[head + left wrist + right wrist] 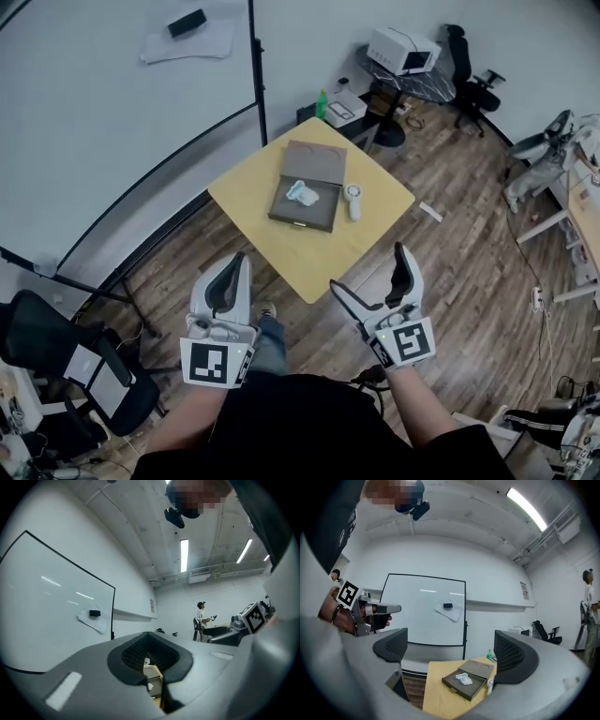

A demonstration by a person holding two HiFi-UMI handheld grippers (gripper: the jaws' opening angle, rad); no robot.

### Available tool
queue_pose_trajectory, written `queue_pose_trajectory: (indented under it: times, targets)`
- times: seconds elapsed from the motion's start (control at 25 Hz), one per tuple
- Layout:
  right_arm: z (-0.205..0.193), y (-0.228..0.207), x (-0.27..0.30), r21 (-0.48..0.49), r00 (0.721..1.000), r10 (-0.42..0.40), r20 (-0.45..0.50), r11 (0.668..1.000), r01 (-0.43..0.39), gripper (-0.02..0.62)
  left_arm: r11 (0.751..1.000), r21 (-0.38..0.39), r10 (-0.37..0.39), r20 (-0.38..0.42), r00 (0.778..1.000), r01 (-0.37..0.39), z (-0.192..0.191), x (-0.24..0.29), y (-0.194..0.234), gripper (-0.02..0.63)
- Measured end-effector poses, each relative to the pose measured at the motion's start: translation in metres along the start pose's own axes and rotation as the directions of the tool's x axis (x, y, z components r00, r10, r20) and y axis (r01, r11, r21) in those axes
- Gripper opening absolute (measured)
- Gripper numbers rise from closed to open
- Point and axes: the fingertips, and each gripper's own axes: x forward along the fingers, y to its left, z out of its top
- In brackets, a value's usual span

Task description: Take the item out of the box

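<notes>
On the yellow table point(309, 253) lies an open brown box point(302, 213), its lid point(315, 161) folded back flat. A small light-blue and white item point(302, 192) rests inside the box. Both grippers hover well short of the table's near corner. My left gripper point(239, 264) has its jaws together and holds nothing. My right gripper point(369, 269) is open and empty. The right gripper view shows the box point(471, 690) and the item point(464, 679) between the spread pads point(513, 656). In the left gripper view a sliver of the box point(152, 672) shows past the meeting pads point(136, 656).
A white round device point(352, 199) lies on the table right of the box. A whiteboard point(112, 122) stands left of it, a green bottle point(322, 101) and cabinet behind. A black office chair point(56, 347) sits at lower left. A person point(201, 618) stands far off.
</notes>
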Motion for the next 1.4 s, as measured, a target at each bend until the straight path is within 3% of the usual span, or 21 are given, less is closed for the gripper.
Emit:
queue_pose_trajectory:
  times: [0.6, 0.92, 1.2, 1.4]
  targets:
    - [0.024, -0.059, 0.206, -0.092, 0.996, -0.041, -0.08, 0.995, 0.034, 0.574, 0.994, -0.065, -0.091, 0.011, 0.996, 0.091, -0.022, 0.191, 0.134, 0.0]
    - [0.004, -0.083, 0.267, -0.116, 0.989, -0.056, -0.134, 0.992, 0.041, 0.574, 0.987, -0.099, -0.128, 0.015, 0.992, 0.129, -0.047, 0.247, 0.163, 0.0]
    - [-0.007, -0.096, 0.299, -0.101, 0.984, 0.048, -0.171, 0.993, -0.066, 0.572, 0.991, -0.105, -0.089, -0.016, 0.996, 0.087, -0.059, 0.261, 0.159, 0.0]
    - [-0.02, -0.107, 0.32, -0.077, 0.962, 0.138, -0.234, 0.984, -0.16, 0.571, 0.994, -0.099, -0.043, -0.04, 0.998, 0.039, -0.062, 0.262, 0.149, 0.0]
